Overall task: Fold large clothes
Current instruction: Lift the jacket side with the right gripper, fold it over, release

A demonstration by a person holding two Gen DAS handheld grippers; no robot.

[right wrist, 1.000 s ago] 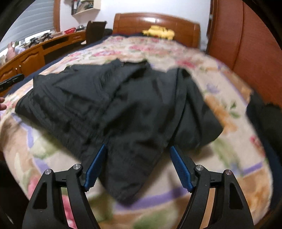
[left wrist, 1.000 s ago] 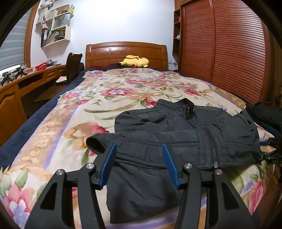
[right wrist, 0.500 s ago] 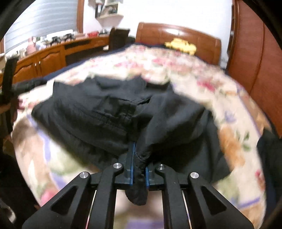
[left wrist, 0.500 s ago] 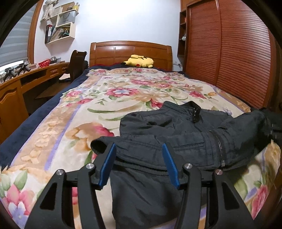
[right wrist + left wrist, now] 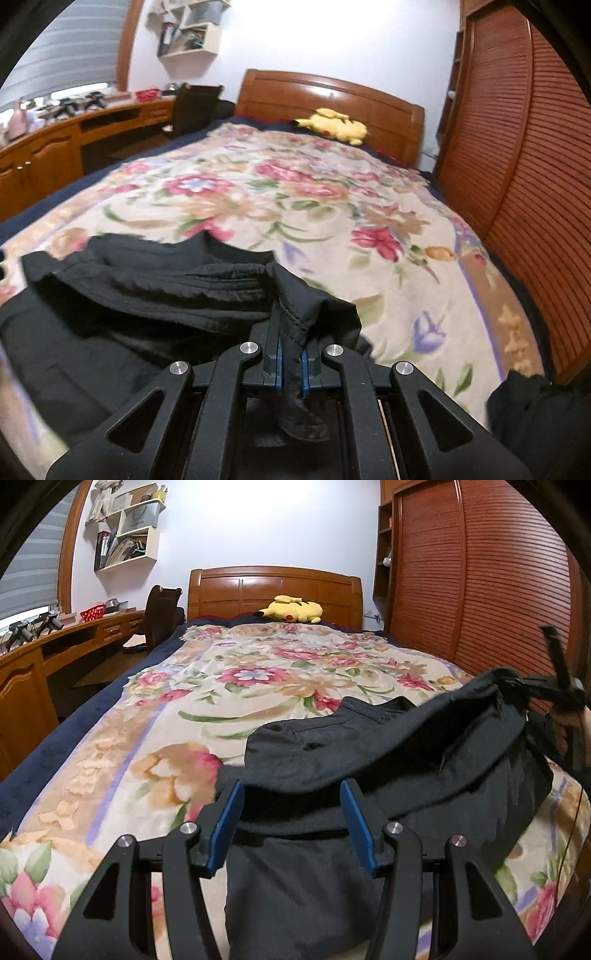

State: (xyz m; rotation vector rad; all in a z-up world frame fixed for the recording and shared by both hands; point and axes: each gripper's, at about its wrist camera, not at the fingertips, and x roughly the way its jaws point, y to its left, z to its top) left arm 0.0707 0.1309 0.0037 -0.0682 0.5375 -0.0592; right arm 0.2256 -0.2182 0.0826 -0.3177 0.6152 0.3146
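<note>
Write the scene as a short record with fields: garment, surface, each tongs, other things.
garment: black jacket, one side lifted off the bed
surface: floral blanket on the bed
right tongs: shut on a jacket edge
left tongs: open, above the jacket, gripping nothing
other things: yellow plush by the headboard; second dark garment at the bed's right edge

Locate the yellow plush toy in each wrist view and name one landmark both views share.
Left wrist view: the yellow plush toy lies at top centre, at the head of the bed.
Right wrist view: the yellow plush toy lies upper right of centre, again at the head of the bed.
Shared landmark: the wooden headboard directly behind it.
</note>
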